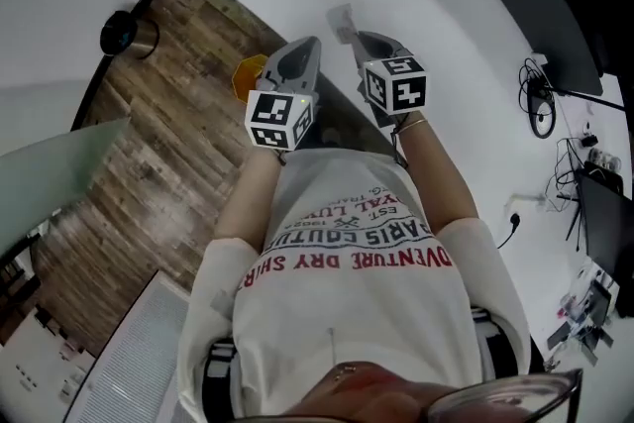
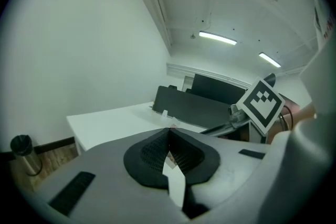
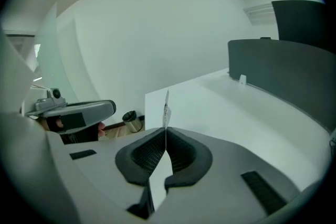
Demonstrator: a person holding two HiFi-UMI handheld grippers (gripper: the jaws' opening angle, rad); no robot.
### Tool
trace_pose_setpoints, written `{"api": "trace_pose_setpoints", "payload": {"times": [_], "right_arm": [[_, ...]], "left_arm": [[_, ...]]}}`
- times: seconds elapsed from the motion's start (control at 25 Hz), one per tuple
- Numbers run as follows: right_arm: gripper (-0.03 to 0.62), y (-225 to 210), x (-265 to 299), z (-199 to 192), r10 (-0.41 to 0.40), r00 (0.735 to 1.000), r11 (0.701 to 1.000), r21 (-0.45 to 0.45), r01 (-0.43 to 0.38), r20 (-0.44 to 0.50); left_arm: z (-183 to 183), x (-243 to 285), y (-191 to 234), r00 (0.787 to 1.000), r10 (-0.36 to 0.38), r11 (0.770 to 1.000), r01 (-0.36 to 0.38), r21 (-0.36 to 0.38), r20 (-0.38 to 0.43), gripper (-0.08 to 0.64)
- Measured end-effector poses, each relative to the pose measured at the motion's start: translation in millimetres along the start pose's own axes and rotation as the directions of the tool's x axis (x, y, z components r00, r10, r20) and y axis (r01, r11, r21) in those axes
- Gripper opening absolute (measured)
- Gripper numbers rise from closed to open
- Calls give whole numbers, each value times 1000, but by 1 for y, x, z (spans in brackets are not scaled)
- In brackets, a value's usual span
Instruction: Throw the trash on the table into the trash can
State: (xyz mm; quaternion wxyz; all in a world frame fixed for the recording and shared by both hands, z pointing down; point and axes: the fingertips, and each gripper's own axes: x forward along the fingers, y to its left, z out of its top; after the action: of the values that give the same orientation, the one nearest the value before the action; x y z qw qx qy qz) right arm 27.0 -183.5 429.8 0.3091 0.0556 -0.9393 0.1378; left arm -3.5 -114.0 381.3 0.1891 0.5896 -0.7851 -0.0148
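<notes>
My right gripper (image 1: 359, 39) (image 3: 166, 131) is shut on a thin white scrap of trash (image 3: 166, 106) (image 1: 342, 19) that sticks up edge-on from its tips, over the edge of the white table (image 3: 226, 113) (image 1: 446, 25). Beside it, my left gripper (image 1: 309, 45) (image 2: 169, 131) has its jaws together, with a small pale scrap (image 2: 172, 122) showing at the tips. A round metal trash can (image 1: 129, 35) (image 2: 23, 153) (image 3: 131, 121) with a dark top stands on the wooden floor, well to the left of both grippers.
A dark partition (image 2: 202, 106) (image 3: 283, 73) stands on the table. An orange object (image 1: 248, 77) shows below the left gripper on the floor side of the table edge. Cables and a black screen (image 1: 565, 64) are at the right. White walls surround the wooden floor (image 1: 149, 163).
</notes>
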Motion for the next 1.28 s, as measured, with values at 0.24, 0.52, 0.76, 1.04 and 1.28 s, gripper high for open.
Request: {"api": "trace_pose_setpoints", "payload": {"times": [0.24,0.52,0.76,1.04,1.28], "right_arm": [[28,90,23,-18,170,983,977,-118,-177,-64],[28,181,61,-42,287,943,930,-187,-316,-167],[28,228,114,-68,294,919,913,-208,-351,-263],[28,226,195,-128,229,895,930,-185,-317,-382],[28,212,278,-201,190,872,940,-172,-294,-451]], "left_arm": [[-22,-81,44,976,214,975,-212,-70,28,23],[-48,-174,108,912,410,904,-403,-144,16,23],[-82,-216,172,875,483,851,-480,-214,-45,23],[-148,-214,238,864,481,820,-503,-274,-147,23],[-222,-195,291,856,480,795,-517,-317,-192,23]]}}
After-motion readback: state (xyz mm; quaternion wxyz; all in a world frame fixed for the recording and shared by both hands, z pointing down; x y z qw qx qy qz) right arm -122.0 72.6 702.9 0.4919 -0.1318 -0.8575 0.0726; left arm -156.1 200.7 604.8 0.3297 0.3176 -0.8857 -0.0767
